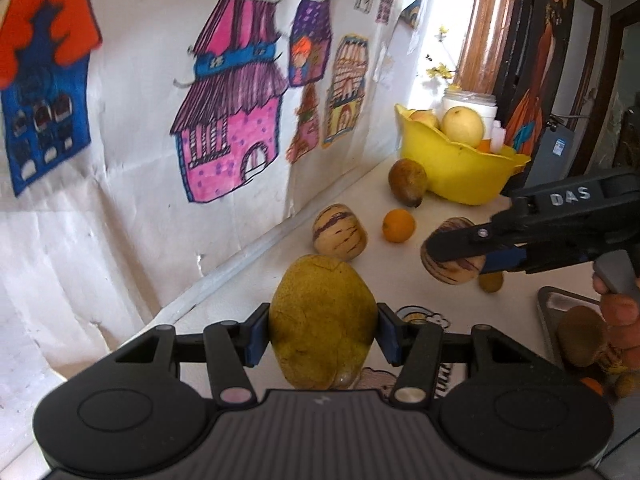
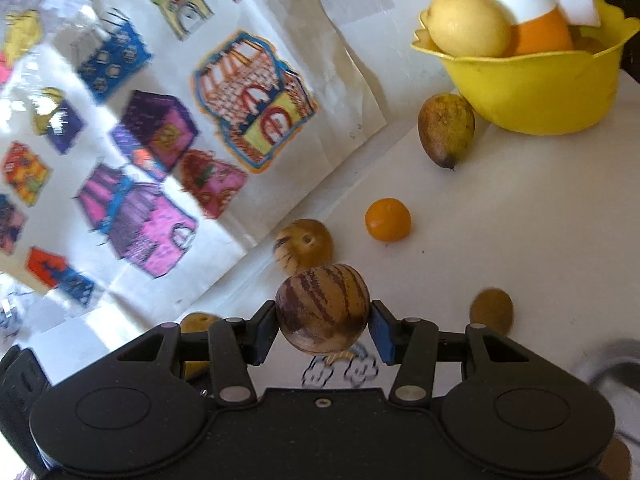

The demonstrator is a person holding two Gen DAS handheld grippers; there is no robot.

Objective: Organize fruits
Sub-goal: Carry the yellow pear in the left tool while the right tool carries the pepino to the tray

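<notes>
My left gripper (image 1: 323,334) is shut on a large yellow-green pear (image 1: 320,300), its blue pads pressing both sides. My right gripper (image 2: 322,330) is shut on a purple-striped round fruit (image 2: 322,300) held above the white counter (image 2: 520,240). In the left wrist view the right gripper (image 1: 454,254) comes in from the right with that striped fruit (image 1: 452,272). On the counter lie a second striped fruit (image 2: 304,245), a small orange (image 2: 387,219), a brown pear (image 2: 446,130) and a kiwi (image 2: 491,311). A yellow bowl (image 2: 536,84) at the back holds a yellow apple (image 2: 468,24) and other fruit.
A wall covered in paper with coloured house drawings (image 1: 232,128) runs along the counter's left side. A white jar (image 1: 470,102) stands behind the bowl. A grey tray (image 1: 550,320) with a kiwi (image 1: 582,336) sits at the right, near a person's hand (image 1: 618,308).
</notes>
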